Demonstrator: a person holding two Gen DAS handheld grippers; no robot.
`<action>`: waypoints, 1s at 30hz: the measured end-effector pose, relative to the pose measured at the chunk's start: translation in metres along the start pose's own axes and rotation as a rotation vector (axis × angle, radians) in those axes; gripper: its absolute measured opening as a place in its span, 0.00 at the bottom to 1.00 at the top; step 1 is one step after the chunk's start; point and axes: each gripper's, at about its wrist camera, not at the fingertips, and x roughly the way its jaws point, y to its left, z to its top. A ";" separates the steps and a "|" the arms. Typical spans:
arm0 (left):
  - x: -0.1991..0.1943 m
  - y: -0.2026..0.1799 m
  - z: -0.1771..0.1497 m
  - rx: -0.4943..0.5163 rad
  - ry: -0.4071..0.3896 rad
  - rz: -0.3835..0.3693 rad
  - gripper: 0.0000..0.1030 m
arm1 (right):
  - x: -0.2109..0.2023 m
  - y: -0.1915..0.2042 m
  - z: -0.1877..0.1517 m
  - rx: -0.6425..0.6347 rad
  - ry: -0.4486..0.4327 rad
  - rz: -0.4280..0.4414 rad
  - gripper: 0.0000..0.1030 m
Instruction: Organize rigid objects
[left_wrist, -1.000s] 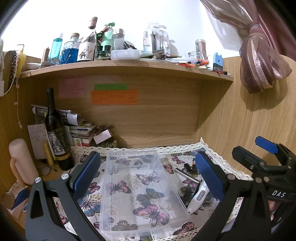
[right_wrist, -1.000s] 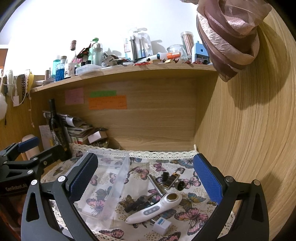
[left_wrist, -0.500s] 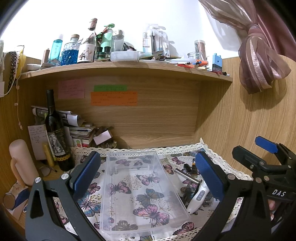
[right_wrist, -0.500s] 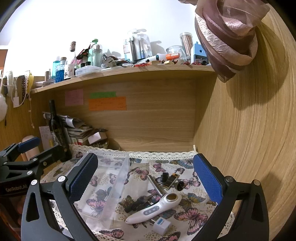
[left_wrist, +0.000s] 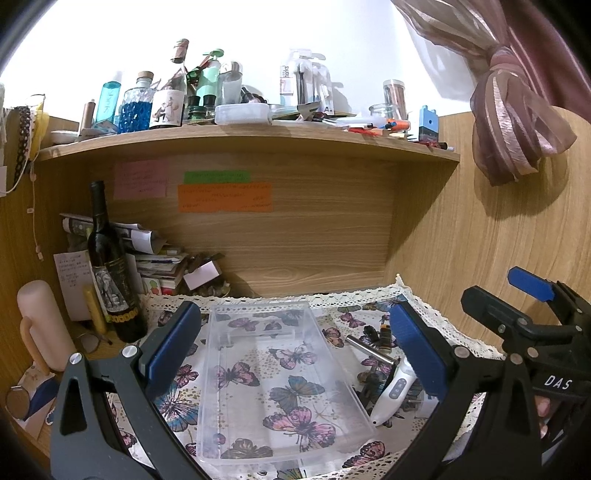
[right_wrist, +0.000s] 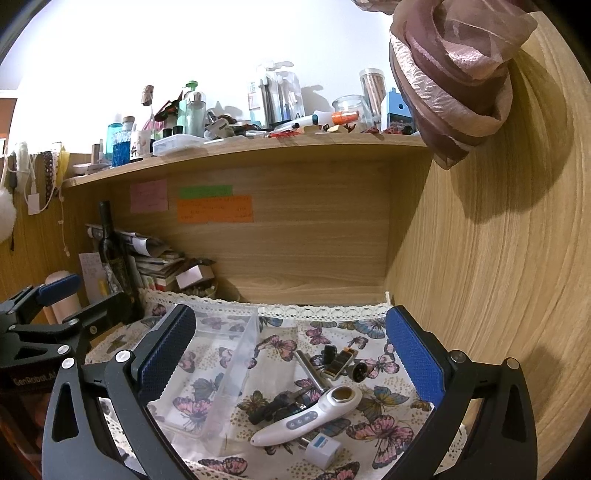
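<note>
While both tools hang with fingers spread and empty, left tool (left_wrist: 293, 347) over the clear bin (left_wrist: 277, 384), right tool (right_wrist: 290, 350) over white device (right_wrist: 308, 415), plug (right_wrist: 322, 450) and metal rod (right_wrist: 312, 369) beside it, wine bottle (left_wrist: 110, 269) stands behind.

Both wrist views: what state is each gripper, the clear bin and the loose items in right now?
Left gripper: open, empty.
Right gripper: open, empty.
Clear bin: upright, no lid, empty.
White handheld device: lying flat on the cloth, outside the bin.
White plug: on the cloth, outside the bin.
Wine bottle: upright.
</note>
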 end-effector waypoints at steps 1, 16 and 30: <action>0.000 0.000 0.000 -0.001 -0.001 -0.001 1.00 | 0.000 0.001 0.000 -0.001 -0.001 0.000 1.00; 0.016 0.014 -0.002 -0.047 0.074 -0.042 1.00 | 0.009 0.003 0.000 -0.011 0.022 0.001 1.00; 0.073 0.089 -0.026 -0.070 0.263 0.144 0.79 | 0.063 -0.007 -0.025 -0.043 0.196 -0.097 0.93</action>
